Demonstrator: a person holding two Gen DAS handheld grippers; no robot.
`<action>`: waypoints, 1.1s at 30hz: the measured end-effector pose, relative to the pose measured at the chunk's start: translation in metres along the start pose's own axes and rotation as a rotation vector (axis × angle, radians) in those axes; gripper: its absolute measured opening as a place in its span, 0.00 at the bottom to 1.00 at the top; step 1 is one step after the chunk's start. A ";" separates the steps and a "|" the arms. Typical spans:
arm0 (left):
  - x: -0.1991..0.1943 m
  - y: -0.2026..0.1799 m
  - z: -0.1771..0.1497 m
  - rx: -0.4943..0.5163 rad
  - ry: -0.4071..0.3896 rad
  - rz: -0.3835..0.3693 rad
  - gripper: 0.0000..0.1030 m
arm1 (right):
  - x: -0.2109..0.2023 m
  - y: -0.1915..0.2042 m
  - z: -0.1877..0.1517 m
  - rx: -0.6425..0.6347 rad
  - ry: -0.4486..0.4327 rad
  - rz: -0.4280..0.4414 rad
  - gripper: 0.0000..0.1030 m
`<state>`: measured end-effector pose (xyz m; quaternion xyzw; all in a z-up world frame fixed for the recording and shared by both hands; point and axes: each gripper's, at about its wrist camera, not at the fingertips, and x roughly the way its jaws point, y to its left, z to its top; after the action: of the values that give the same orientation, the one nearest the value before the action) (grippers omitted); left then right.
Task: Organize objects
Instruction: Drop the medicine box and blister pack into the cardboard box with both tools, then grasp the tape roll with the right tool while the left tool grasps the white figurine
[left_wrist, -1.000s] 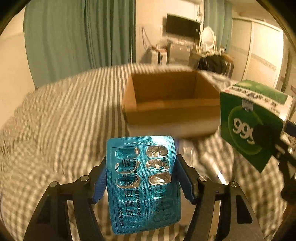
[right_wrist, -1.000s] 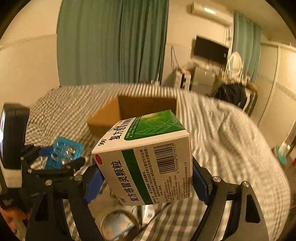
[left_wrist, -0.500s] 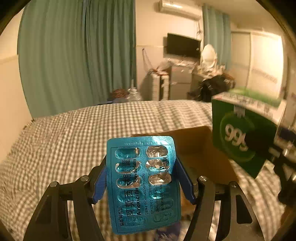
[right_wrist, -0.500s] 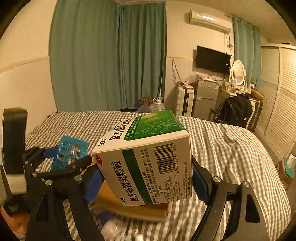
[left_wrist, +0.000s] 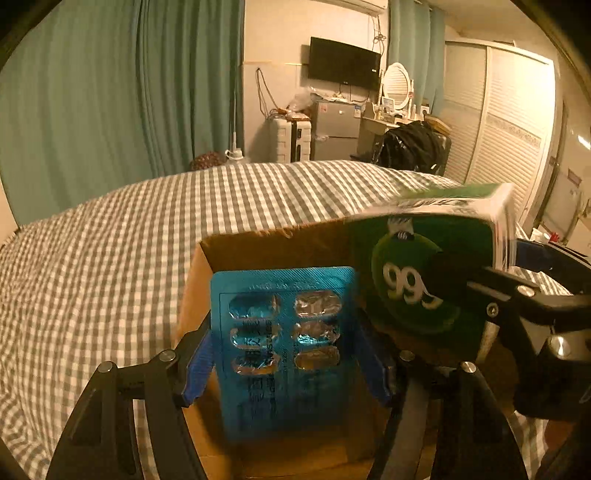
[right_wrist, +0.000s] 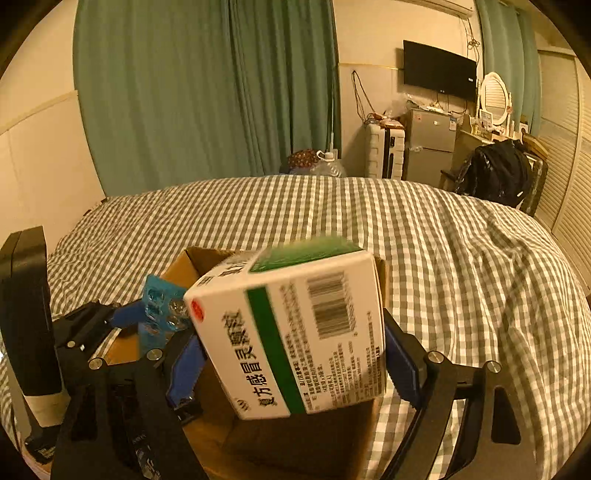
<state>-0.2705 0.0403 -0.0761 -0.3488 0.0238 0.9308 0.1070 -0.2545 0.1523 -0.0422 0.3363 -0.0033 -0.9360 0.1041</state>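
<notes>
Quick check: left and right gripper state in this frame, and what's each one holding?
Left gripper: shut on the blue blister pack, over the cardboard box.
Right gripper: shut on the green-and-white medicine box, also over it.

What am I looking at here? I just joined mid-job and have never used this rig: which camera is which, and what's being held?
Two hand-held grippers, each with a fisheye camera looking along its jaws. The left gripper is shut on a blue foil blister pack of pills. The right gripper is shut on a white-and-green cardboard medicine box. Both hang over an open brown cardboard box, which sits on a grey-and-white checked bedspread. Each gripper also shows in the other's view.
</notes>
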 end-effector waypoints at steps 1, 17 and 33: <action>0.000 0.000 -0.001 -0.007 0.005 -0.001 0.76 | -0.002 0.001 0.000 0.000 -0.001 -0.004 0.83; -0.141 0.000 -0.017 0.011 -0.130 0.094 1.00 | -0.166 0.011 -0.008 -0.042 -0.149 -0.084 0.98; -0.181 0.005 -0.119 0.003 -0.041 0.180 1.00 | -0.189 0.036 -0.125 -0.012 -0.006 -0.086 0.99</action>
<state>-0.0625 -0.0118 -0.0475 -0.3260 0.0543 0.9435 0.0238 -0.0266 0.1618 -0.0170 0.3325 0.0166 -0.9407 0.0658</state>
